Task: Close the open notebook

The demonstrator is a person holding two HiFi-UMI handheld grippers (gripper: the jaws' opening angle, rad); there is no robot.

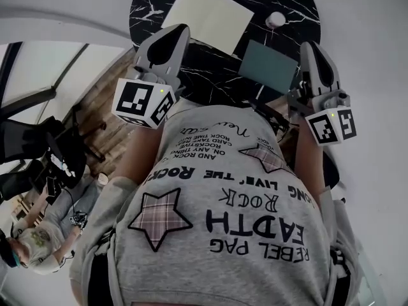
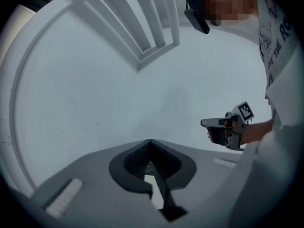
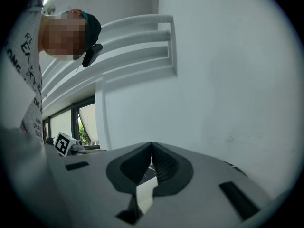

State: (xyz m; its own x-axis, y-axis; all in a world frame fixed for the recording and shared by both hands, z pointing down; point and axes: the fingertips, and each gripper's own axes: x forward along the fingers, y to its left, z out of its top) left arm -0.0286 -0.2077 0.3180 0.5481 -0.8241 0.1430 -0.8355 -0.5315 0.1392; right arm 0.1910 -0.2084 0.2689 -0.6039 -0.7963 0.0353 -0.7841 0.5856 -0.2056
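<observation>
Left gripper [image 1: 178, 34] and right gripper [image 1: 311, 48], both pressed together and empty, hang short of the open notebook [image 1: 207, 16]; closing looks unstarted, and reaching a cover edge likely comes next.

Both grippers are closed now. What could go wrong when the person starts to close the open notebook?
1. The left gripper and right gripper are both shut and face the wall, not the open notebook. Shut jaws might only push it across the black table instead of lifting a page.
2. The small white round object and the dark closed pad lie close by. A sweeping gripper could knock them.
</observation>
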